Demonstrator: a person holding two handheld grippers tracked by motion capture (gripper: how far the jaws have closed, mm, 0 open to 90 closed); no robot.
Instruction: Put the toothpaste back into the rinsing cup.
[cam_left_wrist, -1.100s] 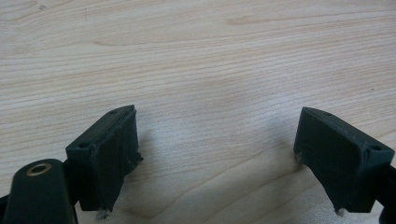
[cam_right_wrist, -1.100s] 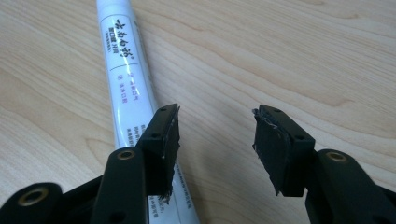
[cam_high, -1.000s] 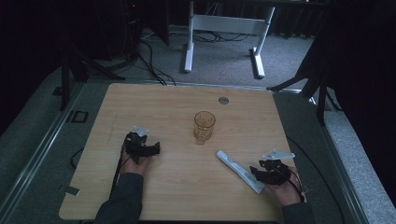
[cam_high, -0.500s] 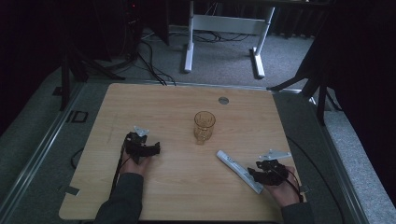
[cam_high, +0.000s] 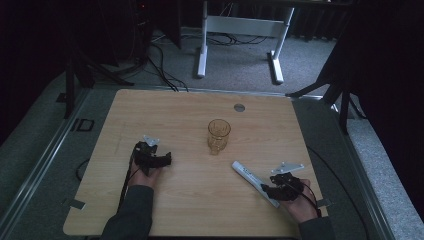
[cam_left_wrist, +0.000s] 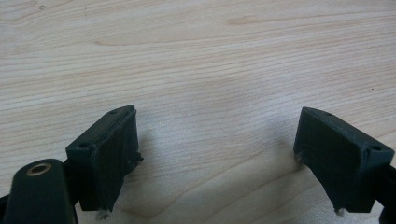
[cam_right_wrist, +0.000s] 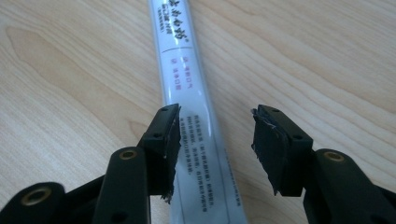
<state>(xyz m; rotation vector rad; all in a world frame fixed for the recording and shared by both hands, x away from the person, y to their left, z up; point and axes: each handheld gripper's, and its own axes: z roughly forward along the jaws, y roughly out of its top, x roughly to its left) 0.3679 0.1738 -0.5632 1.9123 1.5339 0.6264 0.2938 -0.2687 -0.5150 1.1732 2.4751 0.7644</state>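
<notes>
On the table (cam_high: 165, 205), the glass (cam_high: 219, 135) stands near the middle, with a round grommet (cam_high: 239, 107) behind it. The tube (cam_high: 255, 183) lies flat to the front right of the glass, the right gripper (cam_high: 272, 191) over its near end. The left gripper (cam_high: 159, 161) sits left of the glass, well apart
</notes>
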